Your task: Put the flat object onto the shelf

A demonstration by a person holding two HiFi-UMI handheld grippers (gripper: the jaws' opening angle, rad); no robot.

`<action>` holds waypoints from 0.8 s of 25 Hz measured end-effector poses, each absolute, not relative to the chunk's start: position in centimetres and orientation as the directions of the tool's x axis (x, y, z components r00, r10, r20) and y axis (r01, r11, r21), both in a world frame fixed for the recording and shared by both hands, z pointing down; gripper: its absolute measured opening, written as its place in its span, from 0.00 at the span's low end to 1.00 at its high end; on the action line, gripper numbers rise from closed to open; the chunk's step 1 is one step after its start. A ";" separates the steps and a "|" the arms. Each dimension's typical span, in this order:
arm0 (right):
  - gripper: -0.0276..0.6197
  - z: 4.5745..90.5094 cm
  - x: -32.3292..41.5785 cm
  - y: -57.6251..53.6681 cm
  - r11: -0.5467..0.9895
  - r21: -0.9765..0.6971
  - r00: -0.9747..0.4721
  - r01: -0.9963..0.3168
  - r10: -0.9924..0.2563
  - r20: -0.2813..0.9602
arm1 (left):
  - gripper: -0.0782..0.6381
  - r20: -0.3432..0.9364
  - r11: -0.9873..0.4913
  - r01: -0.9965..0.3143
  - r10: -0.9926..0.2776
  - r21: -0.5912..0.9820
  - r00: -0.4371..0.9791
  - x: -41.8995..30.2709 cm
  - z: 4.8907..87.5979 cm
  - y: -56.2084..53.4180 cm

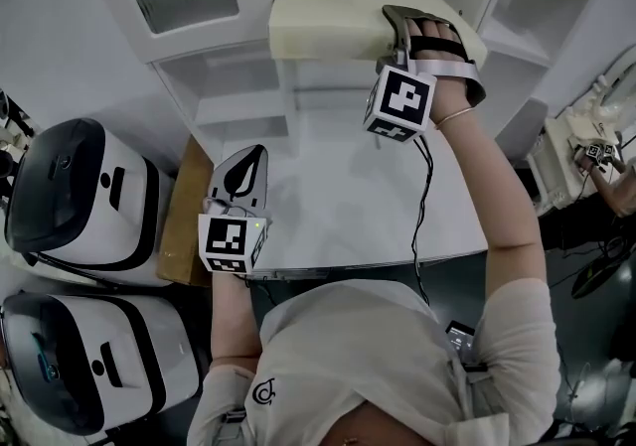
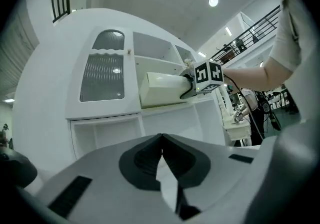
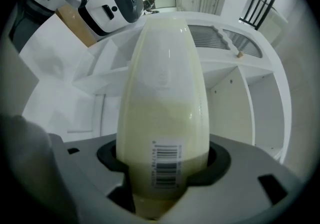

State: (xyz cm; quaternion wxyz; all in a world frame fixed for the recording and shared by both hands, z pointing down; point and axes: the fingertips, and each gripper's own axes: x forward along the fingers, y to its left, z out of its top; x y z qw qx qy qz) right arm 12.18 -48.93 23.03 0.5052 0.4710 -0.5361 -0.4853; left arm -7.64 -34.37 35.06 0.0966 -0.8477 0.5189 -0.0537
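My right gripper (image 1: pixel 412 37) squeezes the flat object (image 1: pixel 328 22) at the shelf (image 1: pixel 214 67), not down yet; left gripper (image 1: pixel 243 171) closed, empty.

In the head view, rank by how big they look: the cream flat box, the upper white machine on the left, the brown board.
Largest: upper white machine.
Then: cream flat box.
Smallest: brown board.

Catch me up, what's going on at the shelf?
A person works a gripper in each hand. The right gripper is shut on a cream flat box with a barcode, holding it level at the white shelf unit; whether it rests on a shelf yet isn't clear. The left gripper hangs over the white table, fingers together, empty.
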 end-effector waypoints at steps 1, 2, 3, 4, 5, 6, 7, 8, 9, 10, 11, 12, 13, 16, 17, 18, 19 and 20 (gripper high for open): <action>0.50 23.2 12.1 -49.4 0.090 0.996 -0.056 -0.013 -0.994 0.089 | 0.13 -0.006 -0.438 -0.872 -0.893 -0.217 0.450 -7.6 35.2 -34.7; 0.50 23.3 12.1 -49.9 0.093 0.996 -0.065 -0.012 -0.994 0.092 | 0.13 -0.001 -0.434 -0.875 -0.896 -0.215 0.444 -7.5 35.3 -35.1; 0.50 23.4 12.0 -50.4 0.098 0.995 -0.074 -0.009 -0.993 0.097 | 0.13 0.003 -0.430 -0.877 -0.898 -0.214 0.440 -7.5 35.4 -35.5; 0.51 23.5 11.9 -50.9 0.106 0.994 -0.084 -0.006 -0.991 0.105 | 0.13 0.005 -0.427 -0.879 -0.900 -0.213 0.436 -7.4 35.5 -35.8; 0.51 23.8 11.8 -51.4 0.120 0.993 -0.093 -0.004 -0.988 0.119 | 0.13 0.008 -0.424 -0.880 -0.902 -0.213 0.432 -7.4 35.6 -36.1; 0.52 24.2 11.7 -51.9 0.136 0.991 -0.101 -0.004 -0.986 0.135 | 0.13 0.011 -0.421 -0.882 -0.903 -0.212 0.429 -7.3 35.7 -36.3; 0.53 24.5 11.8 -52.4 0.145 0.989 -0.105 -0.003 -0.984 0.144 | 0.13 0.015 -0.419 -0.883 -0.905 -0.212 0.426 -7.2 35.9 -36.6; 0.53 24.7 11.8 -53.0 0.146 0.989 -0.108 0.001 -0.983 0.145 | 0.13 0.019 -0.417 -0.884 -0.906 -0.212 0.423 -7.1 36.0 -37.0; 0.53 24.9 12.0 -53.7 0.145 0.989 -0.112 0.004 -0.983 0.144 | 0.13 0.022 -0.416 -0.884 -0.907 -0.212 0.421 -7.0 36.1 -37.3; 0.53 25.1 12.1 -54.2 0.146 0.989 -0.117 0.004 -0.982 0.146 | 0.13 0.026 -0.415 -0.885 -0.907 -0.212 0.420 -6.8 36.2 -37.6; 0.53 25.2 12.2 -54.8 0.150 0.989 -0.121 0.004 -0.981 0.149 | 0.13 0.030 -0.415 -0.885 -0.908 -0.212 0.418 -6.8 36.3 -37.8; 0.53 25.3 12.3 -55.2 0.154 0.988 -0.125 0.003 -0.980 0.153 | 0.13 0.034 -0.413 -0.886 -0.909 -0.211 0.416 -6.7 36.5 -38.0; 0.54 25.4 12.3 -55.6 0.159 0.987 -0.129 0.003 -0.979 0.158 | 0.13 0.036 -0.411 -0.887 -0.910 -0.210 0.413 -6.8 36.6 -38.3; 0.55 25.5 12.3 -55.9 0.178 0.984 -0.134 -0.002 -0.975 0.177 | 0.13 0.032 -0.398 -0.894 -0.916 -0.203 0.400 -6.9 36.8 -39.1; 0.55 25.5 12.2 -55.9 0.183 0.983 -0.134 -0.005 -0.974 0.180 | 0.13 0.030 -0.393 -0.897 -0.918 -0.201 0.396 -7.0 36.8 -39.4; 0.55 25.4 12.2 -56.0 0.186 0.982 -0.132 -0.008 -0.974 0.184 | 0.13 0.028 -0.389 -0.899 -0.920 -0.200 0.391 -6.9 36.8 -39.7; 0.56 25.4 12.2 -56.0 0.189 0.982 -0.129 -0.008 -0.974 0.187 | 0.13 0.026 -0.386 -0.901 -0.921 -0.198 0.388 -6.9 36.7 -39.9; 0.56 25.4 12.2 -56.1 0.192 0.981 -0.125 -0.005 -0.974 0.190 | 0.13 0.025 -0.384 -0.902 -0.922 -0.196 0.387 -6.8 36.7 -40.1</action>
